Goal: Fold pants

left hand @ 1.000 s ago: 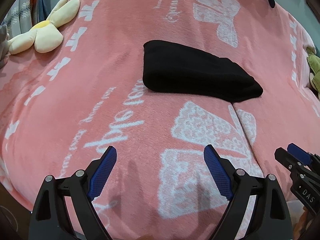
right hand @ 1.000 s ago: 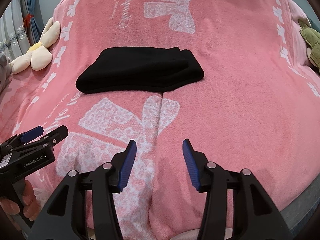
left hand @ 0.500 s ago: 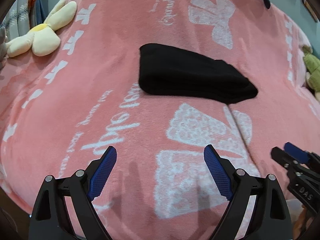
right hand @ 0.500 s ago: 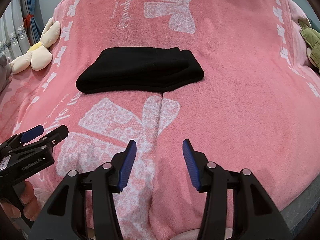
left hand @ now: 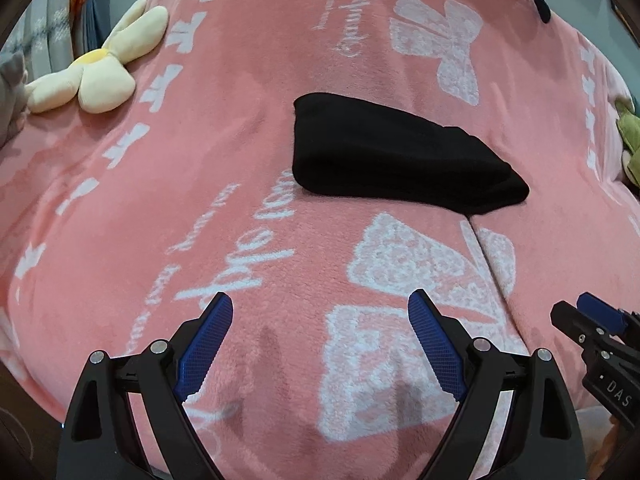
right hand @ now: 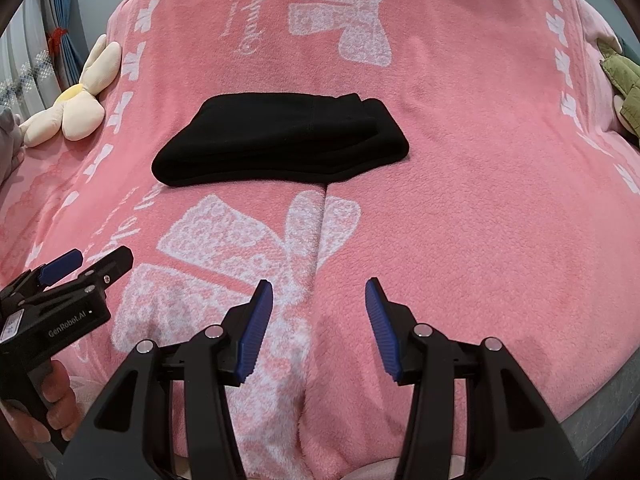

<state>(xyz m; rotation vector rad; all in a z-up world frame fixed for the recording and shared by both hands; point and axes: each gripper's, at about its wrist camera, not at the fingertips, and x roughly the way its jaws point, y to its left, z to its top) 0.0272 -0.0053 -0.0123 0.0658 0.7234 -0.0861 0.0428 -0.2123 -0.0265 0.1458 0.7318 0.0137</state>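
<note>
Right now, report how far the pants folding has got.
Done: the black pants lie as a compact folded bundle on the pink blanket. In hand: nothing; the left gripper and right gripper are both open, short of the bundle. Left: apparently nothing.

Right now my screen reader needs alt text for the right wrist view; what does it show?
Black pants lie folded into a compact bundle on a pink blanket with white bows, well ahead of the right gripper, whose blue-padded jaws stand apart, holding nothing. The left gripper shows at the lower left edge, and a cream flower plush lies at the left.
</note>
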